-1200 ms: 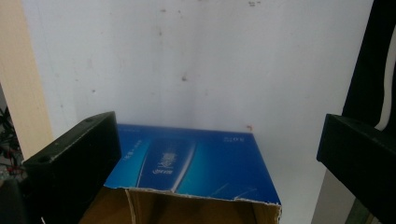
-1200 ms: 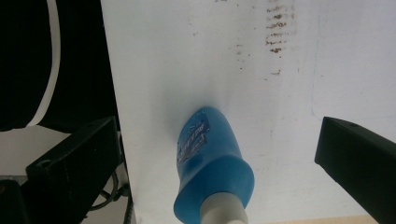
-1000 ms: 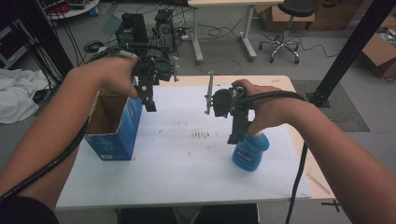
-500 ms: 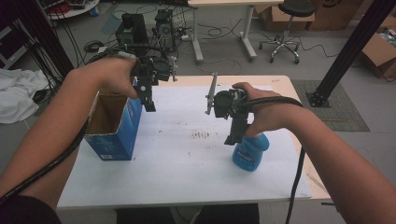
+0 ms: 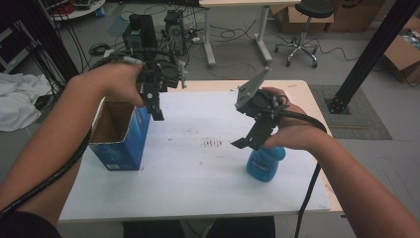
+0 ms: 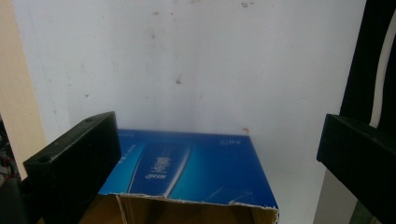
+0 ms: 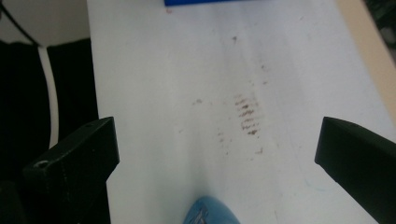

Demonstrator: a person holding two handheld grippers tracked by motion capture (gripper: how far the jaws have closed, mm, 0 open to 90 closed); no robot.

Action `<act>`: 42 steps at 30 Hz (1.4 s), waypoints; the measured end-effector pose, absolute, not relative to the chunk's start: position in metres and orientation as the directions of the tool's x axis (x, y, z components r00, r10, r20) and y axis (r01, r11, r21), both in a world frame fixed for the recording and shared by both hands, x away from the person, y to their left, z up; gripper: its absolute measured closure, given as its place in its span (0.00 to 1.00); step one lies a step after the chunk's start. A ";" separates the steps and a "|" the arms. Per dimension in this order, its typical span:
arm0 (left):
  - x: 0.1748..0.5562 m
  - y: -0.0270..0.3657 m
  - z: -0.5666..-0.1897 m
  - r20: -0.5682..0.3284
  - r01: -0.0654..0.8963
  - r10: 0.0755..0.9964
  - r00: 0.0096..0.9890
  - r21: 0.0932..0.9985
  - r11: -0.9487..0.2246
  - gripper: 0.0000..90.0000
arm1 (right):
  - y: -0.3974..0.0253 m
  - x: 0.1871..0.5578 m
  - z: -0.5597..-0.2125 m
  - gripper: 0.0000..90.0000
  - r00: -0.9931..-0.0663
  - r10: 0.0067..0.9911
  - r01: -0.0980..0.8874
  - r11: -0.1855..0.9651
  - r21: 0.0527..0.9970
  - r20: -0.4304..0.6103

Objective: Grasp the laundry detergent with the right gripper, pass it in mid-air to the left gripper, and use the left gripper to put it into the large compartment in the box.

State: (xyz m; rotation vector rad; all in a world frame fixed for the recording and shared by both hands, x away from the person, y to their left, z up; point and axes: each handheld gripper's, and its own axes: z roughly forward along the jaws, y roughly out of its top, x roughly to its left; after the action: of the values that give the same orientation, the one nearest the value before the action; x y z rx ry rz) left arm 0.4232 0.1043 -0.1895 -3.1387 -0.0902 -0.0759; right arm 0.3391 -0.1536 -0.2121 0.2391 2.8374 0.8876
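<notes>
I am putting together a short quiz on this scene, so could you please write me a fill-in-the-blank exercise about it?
1. The open cardboard box is printed in the colour ____.
2. The right gripper hangs above a light blue ____.
3. Both grippers have their jaws ____.
4. The left gripper hangs at the rim of the ____.

Missing words: blue; bottle; open; box.

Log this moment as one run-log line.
left gripper: open, above box | right gripper: open, above bottle | bottle: upright on table, not gripped
</notes>
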 end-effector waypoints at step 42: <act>0.415 0.095 -0.181 0.081 0.007 0.007 0.997 -0.004 -1.000 0.00 | -0.327 0.256 -0.306 0.00 -0.794 0.603 0.228 0.406 0.885 -0.072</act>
State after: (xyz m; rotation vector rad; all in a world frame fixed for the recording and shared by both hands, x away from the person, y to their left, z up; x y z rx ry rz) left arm 0.4154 0.0954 -0.1814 -3.1343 -0.0110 -0.1270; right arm 0.2562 -0.3270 -0.3060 0.7142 2.2862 1.3512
